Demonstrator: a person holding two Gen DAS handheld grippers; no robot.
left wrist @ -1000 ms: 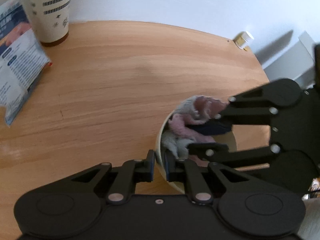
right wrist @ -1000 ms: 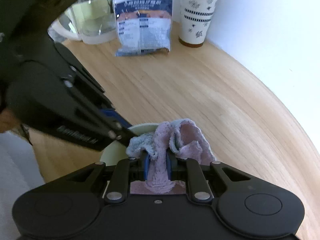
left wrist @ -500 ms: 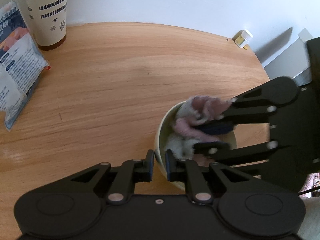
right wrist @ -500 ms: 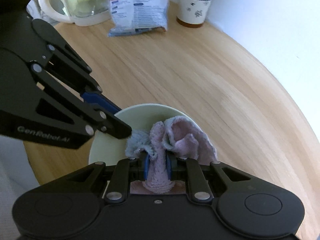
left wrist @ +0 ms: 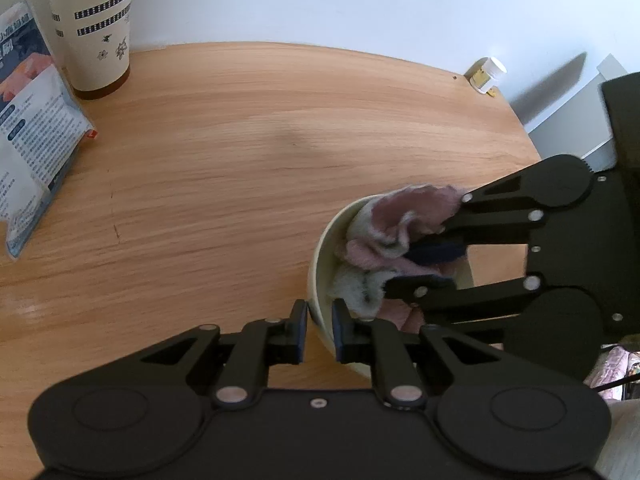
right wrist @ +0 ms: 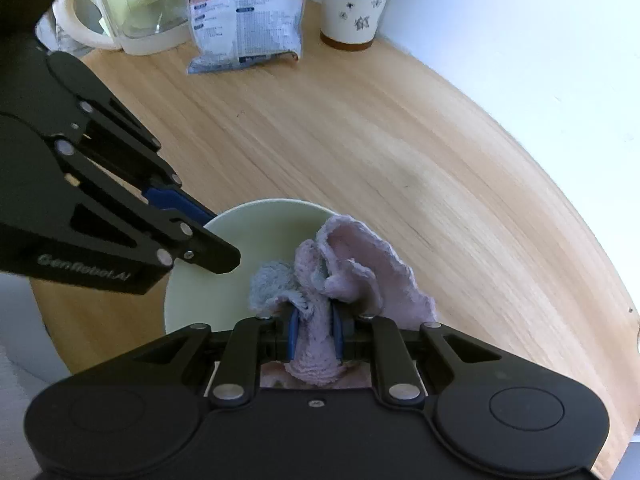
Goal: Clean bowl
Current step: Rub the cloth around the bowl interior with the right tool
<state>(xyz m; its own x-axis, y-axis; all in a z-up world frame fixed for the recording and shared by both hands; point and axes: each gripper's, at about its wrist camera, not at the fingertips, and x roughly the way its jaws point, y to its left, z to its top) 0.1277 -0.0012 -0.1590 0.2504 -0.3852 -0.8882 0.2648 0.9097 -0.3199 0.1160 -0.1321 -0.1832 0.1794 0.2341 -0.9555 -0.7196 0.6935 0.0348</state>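
A pale cream bowl (left wrist: pixel 320 268) sits near the front edge of the round wooden table (left wrist: pixel 240 152). My left gripper (left wrist: pixel 319 332) is shut on the bowl's rim, one finger outside and one inside. My right gripper (right wrist: pixel 314 334) is shut on a pink and grey cloth (right wrist: pixel 352 268) and holds it inside the bowl (right wrist: pixel 256 232), against its right side. In the left wrist view the cloth (left wrist: pixel 400 216) bulges over the far rim, with my right gripper (left wrist: pixel 436 268) reaching in from the right. My left gripper (right wrist: pixel 208 240) also shows in the right wrist view on the bowl's left rim.
A tall patterned paper cup (left wrist: pixel 90 24) and a blue and white packet (left wrist: pixel 28 120) stand at the table's far left by the wall. A glass kettle (right wrist: pixel 132 4) is beside the packet (right wrist: pixel 244 16). A small white-capped bottle (left wrist: pixel 486 74) sits at the far right edge.
The bowl has tilted back from steeply tipped to nearly level in my left gripper. My right gripper has moved the cloth round inside the bowl toward its right side.
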